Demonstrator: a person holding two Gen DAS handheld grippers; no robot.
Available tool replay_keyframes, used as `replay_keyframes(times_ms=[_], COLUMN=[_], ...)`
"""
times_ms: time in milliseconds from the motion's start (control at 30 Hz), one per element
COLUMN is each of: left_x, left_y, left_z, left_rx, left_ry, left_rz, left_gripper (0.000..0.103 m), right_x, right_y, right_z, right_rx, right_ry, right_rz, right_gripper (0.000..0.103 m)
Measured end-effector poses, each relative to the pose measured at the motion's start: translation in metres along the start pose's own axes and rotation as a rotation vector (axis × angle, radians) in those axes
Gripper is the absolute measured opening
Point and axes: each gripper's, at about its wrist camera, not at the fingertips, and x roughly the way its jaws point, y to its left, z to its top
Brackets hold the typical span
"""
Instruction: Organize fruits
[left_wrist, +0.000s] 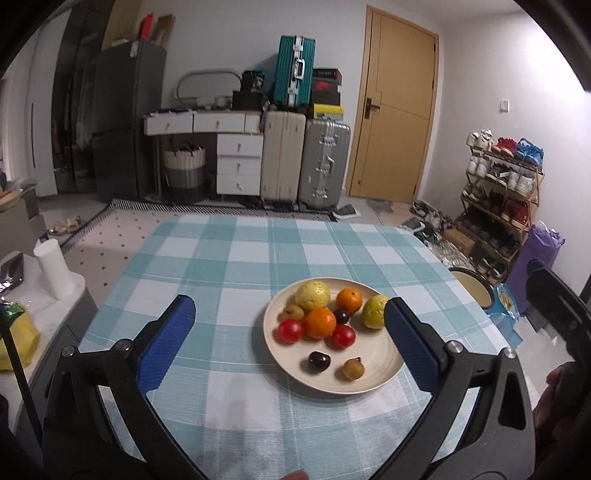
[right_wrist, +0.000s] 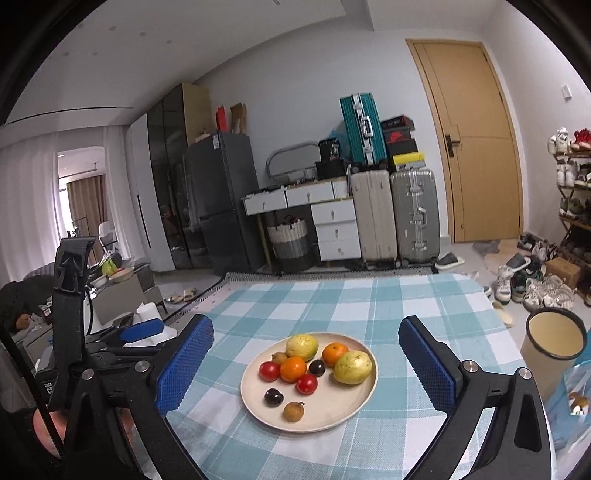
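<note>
Round fruit (right_wrist: 298, 365) crowds your plate (right_wrist: 255, 402) on the worktop (left_wrist: 221, 258), so with both sets of jaws released (nothing held), a careless nudge could roll pieces off.

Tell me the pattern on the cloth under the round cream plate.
The tablecloth is a teal-and-white check; it shows best in the left wrist view.

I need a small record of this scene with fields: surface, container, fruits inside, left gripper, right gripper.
surface: table with checked cloth
container: cream plate
fruits inside: two yellow-green fruits, two oranges, two tomatoes, two dark plums, two small brown fruits
left gripper: open, holds nothing
right gripper: open, holds nothing, above the table
</note>
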Motion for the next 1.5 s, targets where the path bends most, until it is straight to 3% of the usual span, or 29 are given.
replay_keyframes(times_ms=[200, 600, 1167, 1333, 1500], left_x=[-0.016, -0.019, 0.021, 0.023, 0.017], left_y=[0.008, 0.018, 0.026, 0.026, 0.019], left_z=[-0.014, -0.043, -0.073, -0.074, -0.076], left_rx=[-0.009, 0.012, 0.047, 0.05, 0.084], left_ry=[-0.056, -0.14, -0.117, -0.133, -0.169], left_rz=[-0.02, 0.026, 0.104, 0.104, 0.084], left_gripper=[0.102, 0.102, 0.102, 0.102, 0.102], right_x=[-0.009, -0.022, -0.006, 0.001, 0.012], right_y=[0.004, 0.01, -0.012, -0.016, -0.007], right_z=[-0.011, -0.037, -0.075, -0.075, -0.078], right_rx=[-0.026, -0.118, -0.152, -0.133, -0.174], right_ry=[-0.037, -0.11, -0.034, 0.0, 0.053], right_rz=[-0.014, -0.04, -0.081, -0.025, -0.023], right_gripper=[0.103, 0.103, 0.103, 0.103, 0.103])
